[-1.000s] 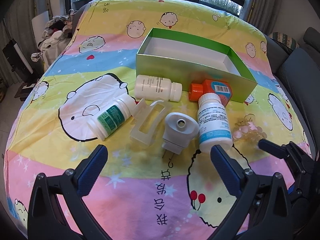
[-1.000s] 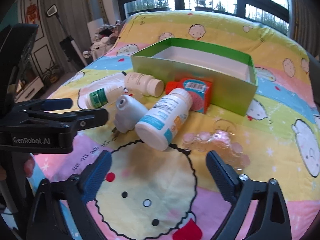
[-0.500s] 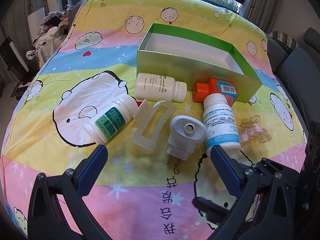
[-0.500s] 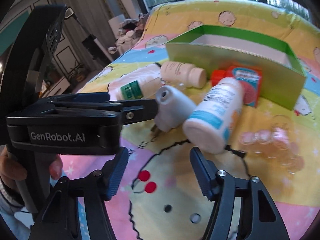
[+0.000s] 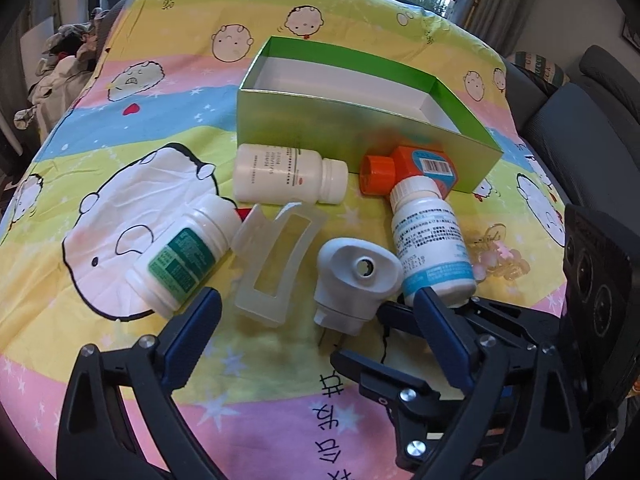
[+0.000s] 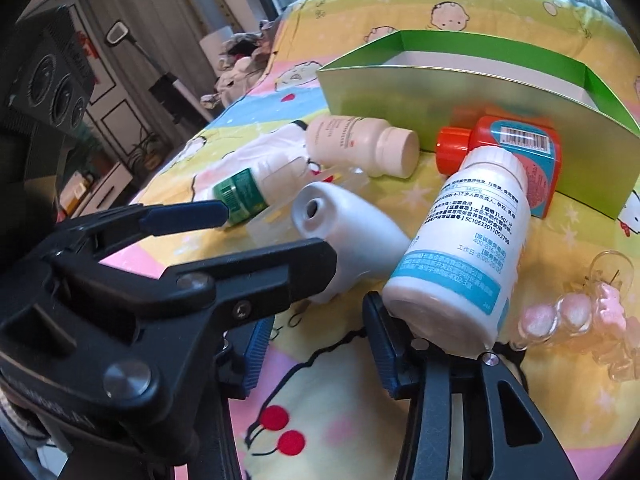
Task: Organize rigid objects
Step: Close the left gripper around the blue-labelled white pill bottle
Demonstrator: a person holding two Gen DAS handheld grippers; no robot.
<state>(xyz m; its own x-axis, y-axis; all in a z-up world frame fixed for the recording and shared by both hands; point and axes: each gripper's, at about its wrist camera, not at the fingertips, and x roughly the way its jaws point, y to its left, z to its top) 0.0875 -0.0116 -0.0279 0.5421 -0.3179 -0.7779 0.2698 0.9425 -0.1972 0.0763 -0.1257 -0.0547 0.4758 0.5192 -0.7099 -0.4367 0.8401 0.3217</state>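
Observation:
An open green box [image 5: 360, 120] stands at the back of the cartoon bedsheet. In front of it lie a white bottle [image 5: 288, 176], a green-label bottle [image 5: 182, 256], a translucent clip holder [image 5: 276, 264], a grey plug adapter [image 5: 352, 280], a blue-label bottle [image 5: 432, 248] and an orange-capped bottle [image 5: 408, 168]. My left gripper [image 5: 316, 340] is open, just short of the adapter. My right gripper [image 6: 316, 352] is open and low, its right pad [image 6: 380, 344] against the blue-label bottle's [image 6: 460, 256] base, beside the adapter [image 6: 344, 236].
A clear pink hair clip [image 6: 572, 320] lies right of the blue-label bottle. A grey sofa [image 5: 580, 128] borders the right side. Clothes are piled [image 5: 60, 64] at the far left. The left gripper's arm [image 6: 160, 280] crosses the right wrist view.
Both grippers have moved forward toward the objects. The right gripper has swung left and lower, narrowed its opening, and now reaches the blue-label bottle's base beneath the left gripper.

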